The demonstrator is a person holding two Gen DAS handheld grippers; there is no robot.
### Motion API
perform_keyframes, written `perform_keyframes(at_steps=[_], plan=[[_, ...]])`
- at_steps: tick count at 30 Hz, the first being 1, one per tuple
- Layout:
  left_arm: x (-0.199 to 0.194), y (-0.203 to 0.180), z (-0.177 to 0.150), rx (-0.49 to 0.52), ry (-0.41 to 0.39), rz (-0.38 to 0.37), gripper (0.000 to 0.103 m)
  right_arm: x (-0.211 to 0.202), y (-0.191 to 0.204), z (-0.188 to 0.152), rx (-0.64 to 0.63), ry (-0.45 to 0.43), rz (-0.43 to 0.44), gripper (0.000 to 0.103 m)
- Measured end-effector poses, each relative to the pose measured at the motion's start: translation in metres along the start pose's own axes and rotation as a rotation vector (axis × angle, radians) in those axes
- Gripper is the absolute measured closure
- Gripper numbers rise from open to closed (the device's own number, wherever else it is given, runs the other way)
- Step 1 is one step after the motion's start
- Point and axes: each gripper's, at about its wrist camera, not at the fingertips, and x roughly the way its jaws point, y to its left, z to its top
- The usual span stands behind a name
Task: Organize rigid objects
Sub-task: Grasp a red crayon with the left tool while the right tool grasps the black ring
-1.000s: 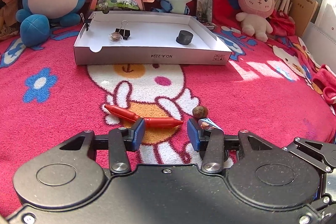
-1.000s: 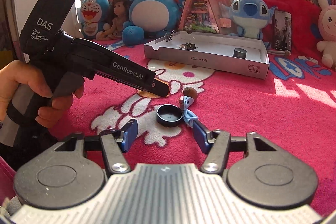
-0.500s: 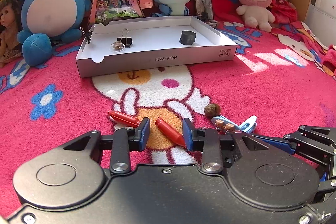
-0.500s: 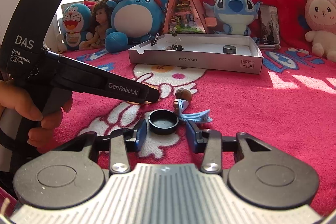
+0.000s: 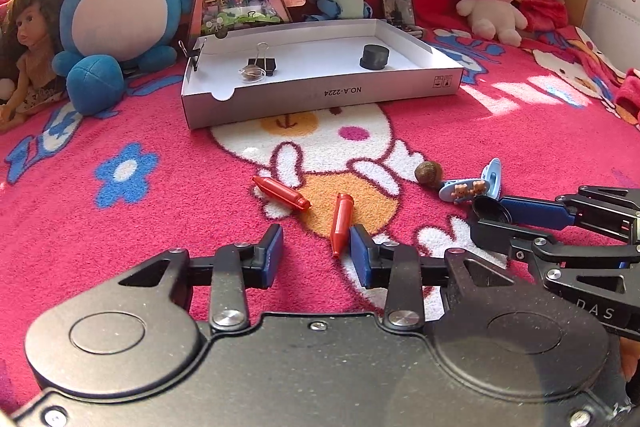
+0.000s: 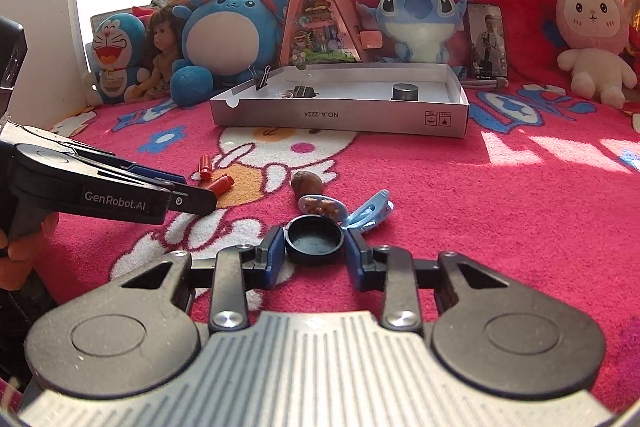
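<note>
**Two grabs under way in front of the box**

The right gripper [image 6: 314, 257] is pinching a black cap [image 6: 314, 239] between its jaws, which are easing open slightly while both pads are touching its rim. The left gripper [image 5: 316, 253] is opening too, and is gripping nothing: one red crayon piece [image 5: 341, 223] is lying against its right jaw only.

The white box [image 5: 320, 95] is already holding a binder clip [image 5: 262, 65] and a black cylinder [image 5: 375, 57]. Waiting on the blanket [image 5: 120, 247] in front of it are a second red piece [image 5: 282, 193], a nut [image 5: 429, 174] and a blue hair clip [image 5: 472, 187].

I'm judging the job under halfway. The box's low front wall is needing a lift-over; open blanket is lying between.
</note>
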Motion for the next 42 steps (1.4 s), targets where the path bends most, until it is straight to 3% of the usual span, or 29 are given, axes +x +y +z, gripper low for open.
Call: perform_keyframes(at_steps=[12,15,19,22,29,33,34,35,36,42], plan=[[0.002,0.027,-0.001,-0.098,-0.009,0.144,0.058,0.0,-0.009,0.002,0.043,-0.003,-0.048,0.055],[-0.002,0.025,-0.001,-0.122,-0.026,0.141,0.057,0.0,-0.011,0.001,0.045,-0.004,-0.057,0.055],[-0.01,0.012,-0.003,-0.175,-0.066,0.132,0.043,0.0,-0.011,0.0,0.046,-0.012,-0.057,0.055],[-0.008,-0.008,-0.005,-0.143,-0.096,0.135,0.04,0.0,-0.008,-0.002,0.042,-0.023,-0.064,0.055],[0.007,-0.03,-0.006,-0.073,-0.099,0.164,0.041,-0.002,-0.005,-0.004,0.022,-0.033,-0.079,0.053],[0.012,-0.03,-0.005,-0.07,-0.094,0.141,0.062,0.001,0.004,-0.007,-0.055,-0.045,-0.109,0.051],[0.011,-0.03,-0.005,-0.07,-0.098,0.143,0.063,0.001,0.006,-0.008,-0.065,-0.047,-0.115,0.051],[0.01,-0.031,-0.005,-0.06,-0.102,0.143,0.063,0.001,0.007,-0.008,-0.071,-0.048,-0.119,0.053],[0.008,-0.031,-0.005,-0.051,-0.102,0.141,0.063,0.0,0.007,-0.008,-0.07,-0.046,-0.115,0.065],[-0.006,-0.029,0.007,-0.043,-0.124,0.101,0.063,-0.005,-0.001,0.006,-0.008,-0.021,-0.072,0.066]])
